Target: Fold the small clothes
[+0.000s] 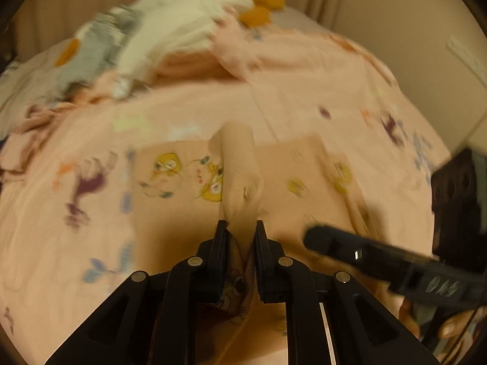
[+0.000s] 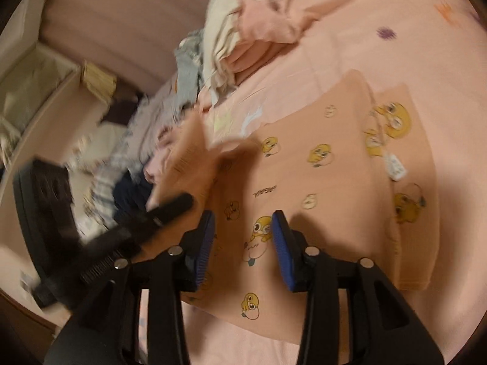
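A small peach garment with yellow cartoon prints (image 2: 319, 182) lies spread on the pink bedsheet (image 2: 395, 30). In the left wrist view the garment (image 1: 182, 176) lies ahead. My left gripper (image 1: 241, 228) is shut on a fold of this garment and lifts it off the bed. It also shows at the left of the right wrist view (image 2: 179, 203), holding the raised corner. My right gripper (image 2: 243, 222) is open with blue pads, hovering just above the garment's near part. It shows in the left wrist view (image 1: 316, 237) at right.
A pile of other clothes (image 1: 158, 39), white, grey and pink, lies at the far side of the bed. More crumpled clothes (image 2: 170, 115) lie along the bed's left edge. A wall (image 1: 411, 30) runs at the right.
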Tool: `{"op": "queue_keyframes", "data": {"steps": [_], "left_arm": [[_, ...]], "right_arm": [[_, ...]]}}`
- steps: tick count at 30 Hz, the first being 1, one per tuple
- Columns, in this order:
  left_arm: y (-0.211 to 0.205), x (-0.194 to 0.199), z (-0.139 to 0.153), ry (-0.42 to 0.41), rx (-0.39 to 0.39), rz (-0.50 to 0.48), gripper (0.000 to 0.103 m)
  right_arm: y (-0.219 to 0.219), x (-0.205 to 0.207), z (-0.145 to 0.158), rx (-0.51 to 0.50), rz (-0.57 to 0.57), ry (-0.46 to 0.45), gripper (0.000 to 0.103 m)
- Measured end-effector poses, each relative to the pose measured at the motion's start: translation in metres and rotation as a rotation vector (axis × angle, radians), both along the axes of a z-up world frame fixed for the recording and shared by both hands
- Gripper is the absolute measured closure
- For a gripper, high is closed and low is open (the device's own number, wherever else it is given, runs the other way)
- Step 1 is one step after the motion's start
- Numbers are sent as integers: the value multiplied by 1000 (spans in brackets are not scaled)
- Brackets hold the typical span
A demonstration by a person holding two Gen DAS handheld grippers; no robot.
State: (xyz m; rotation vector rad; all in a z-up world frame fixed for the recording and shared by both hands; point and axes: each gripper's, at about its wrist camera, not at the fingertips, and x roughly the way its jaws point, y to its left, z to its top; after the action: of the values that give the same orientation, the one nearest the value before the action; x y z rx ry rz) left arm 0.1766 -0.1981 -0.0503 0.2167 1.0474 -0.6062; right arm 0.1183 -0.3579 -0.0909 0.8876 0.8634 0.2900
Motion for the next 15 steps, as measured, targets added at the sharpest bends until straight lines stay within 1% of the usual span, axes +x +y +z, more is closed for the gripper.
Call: {"op": "queue_keyframes", "data": {"steps": [1,3,5,7,9,11,14,15], "left_arm": [[-9,-4,-10,39,16,-29,89],[-20,-13,-23,87,31,-79,89],[-26,-24,-25,82,53,-127,89],[-22,-31,-19,82,37,-138,89],[-8,-35,-10,93,-6,-124,87],[17,-33,-1,89,-46,-78,86],[58,-29,9,75,-85,4,86],[68,-29,10,65,-82,26,86]], "right_arm": [[-4,-3,-1,23,-9,8,56],[-9,-6,-4,53,-20,24,55],[-10,-8,-4,65,-17,33,51],[-9,-9,-3,73,-13,37,48],[-10,-4,-1,76,-7,42,45],[-8,0,0,82,5,48,44],[1,9,1,60,30,61,44],[4,12,2,55,36,62,44]]}}
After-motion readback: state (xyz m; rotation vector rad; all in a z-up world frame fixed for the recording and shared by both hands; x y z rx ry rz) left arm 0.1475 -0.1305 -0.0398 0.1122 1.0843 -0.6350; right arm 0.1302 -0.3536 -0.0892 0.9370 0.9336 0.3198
